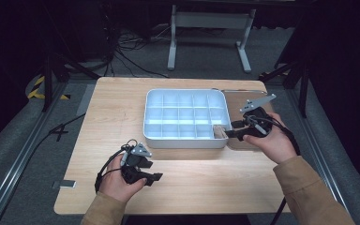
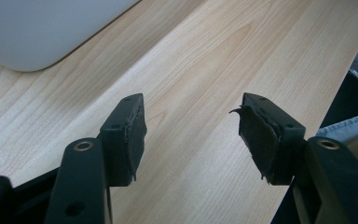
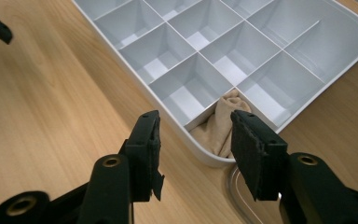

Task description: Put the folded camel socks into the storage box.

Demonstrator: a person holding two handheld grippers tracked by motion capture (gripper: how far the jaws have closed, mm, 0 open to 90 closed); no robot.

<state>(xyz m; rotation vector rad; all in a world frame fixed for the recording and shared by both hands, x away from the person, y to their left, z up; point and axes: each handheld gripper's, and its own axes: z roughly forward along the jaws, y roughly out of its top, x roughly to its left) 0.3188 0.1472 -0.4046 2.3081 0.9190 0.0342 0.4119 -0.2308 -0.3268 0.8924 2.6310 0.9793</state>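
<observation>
A white compartment tray lies in the middle of the wooden table. A crumpled beige cloth sits in its near right corner compartment; the other compartments I can see hold nothing. My right gripper is at that corner, open, its jaws straddling the tray's rim just short of the cloth. My left gripper rests low over bare wood near the front of the table, open with nothing between its jaws. The tray's rounded corner lies beyond it.
A silver curved rim lies on the table under the right gripper. A thin metal bar lies at the tray's far right corner. Bare wood spreads left of the tray. The table's right edge and blue fabric are close to the left gripper.
</observation>
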